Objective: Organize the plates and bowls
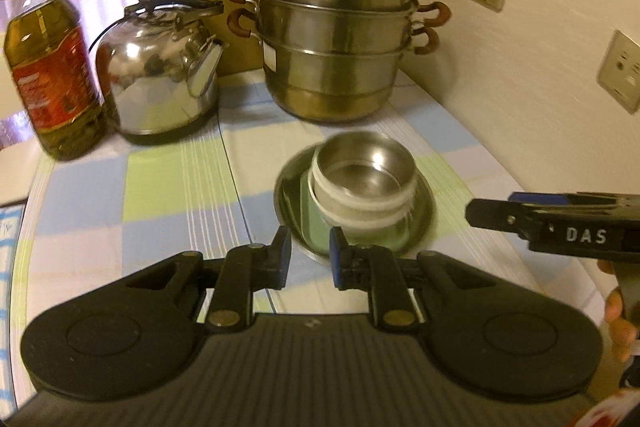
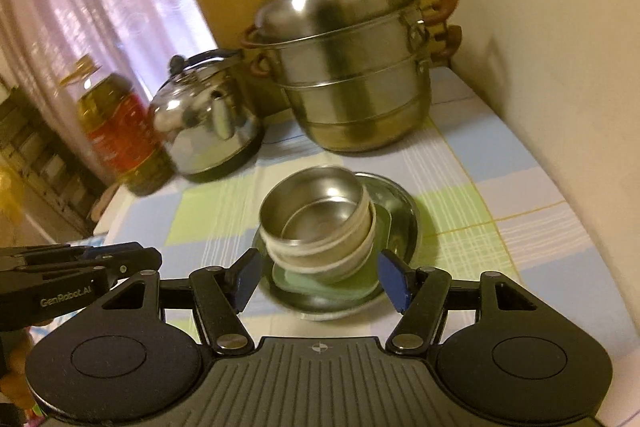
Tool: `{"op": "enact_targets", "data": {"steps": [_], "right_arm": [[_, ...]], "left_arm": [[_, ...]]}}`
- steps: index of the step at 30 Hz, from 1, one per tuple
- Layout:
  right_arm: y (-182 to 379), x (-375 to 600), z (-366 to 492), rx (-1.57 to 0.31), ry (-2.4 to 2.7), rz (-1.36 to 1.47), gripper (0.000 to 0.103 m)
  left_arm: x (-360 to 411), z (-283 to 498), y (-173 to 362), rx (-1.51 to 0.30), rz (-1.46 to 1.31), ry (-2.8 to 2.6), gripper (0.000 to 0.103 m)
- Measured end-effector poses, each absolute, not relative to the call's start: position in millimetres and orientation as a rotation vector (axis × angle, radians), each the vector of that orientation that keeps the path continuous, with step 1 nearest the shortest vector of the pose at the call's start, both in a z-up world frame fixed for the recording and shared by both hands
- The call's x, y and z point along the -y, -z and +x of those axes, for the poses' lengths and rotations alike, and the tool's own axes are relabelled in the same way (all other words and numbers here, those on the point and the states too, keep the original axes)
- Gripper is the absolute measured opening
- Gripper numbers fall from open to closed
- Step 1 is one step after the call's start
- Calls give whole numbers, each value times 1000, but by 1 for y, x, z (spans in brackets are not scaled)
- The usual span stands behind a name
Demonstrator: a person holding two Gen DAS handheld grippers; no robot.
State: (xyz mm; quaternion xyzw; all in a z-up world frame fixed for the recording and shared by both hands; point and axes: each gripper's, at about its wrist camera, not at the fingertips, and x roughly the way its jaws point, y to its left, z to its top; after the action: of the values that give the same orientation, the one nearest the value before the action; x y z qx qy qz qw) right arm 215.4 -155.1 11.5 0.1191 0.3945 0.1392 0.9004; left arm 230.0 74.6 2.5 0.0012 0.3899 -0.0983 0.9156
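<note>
Two steel bowls [image 2: 320, 223] sit nested and tilted on a green plate [image 2: 340, 287] inside a steel dish [image 2: 404, 211] mid-table [image 2: 500, 195]. I judge them light, stiff, slippery; best gripped at the rim. My right tool [image 2: 322, 281] gapes wide around the stack, empty; my left tool [image 1: 309, 257] hovers narrowly parted, gripping nothing.

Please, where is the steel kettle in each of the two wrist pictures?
Left wrist: the kettle stands upper left, between the oil bottle and the steamer pot.
Right wrist: the kettle stands left of centre, again between bottle and pot.
Shared landmark: the steamer pot, at the kettle's right in both views.
</note>
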Motion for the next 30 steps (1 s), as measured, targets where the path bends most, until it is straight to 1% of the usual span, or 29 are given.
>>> {"op": "enact_targets", "data": {"steps": [9, 14, 22, 30], "right_arm": [[-13, 158, 150, -863, -357, 292, 64], [-12, 161, 118, -895, -355, 260, 64], [-8, 172, 68, -927, -363, 229, 64], [-10, 185, 34, -933, -359, 212, 64]], "left_arm": [[-73, 147, 0, -852, -68, 170, 18], [-65, 110, 2, -869, -91, 158, 18], [-46, 65, 5, -896, -107, 159, 18], [-29, 37, 3, -895, -104, 174, 18]]}}
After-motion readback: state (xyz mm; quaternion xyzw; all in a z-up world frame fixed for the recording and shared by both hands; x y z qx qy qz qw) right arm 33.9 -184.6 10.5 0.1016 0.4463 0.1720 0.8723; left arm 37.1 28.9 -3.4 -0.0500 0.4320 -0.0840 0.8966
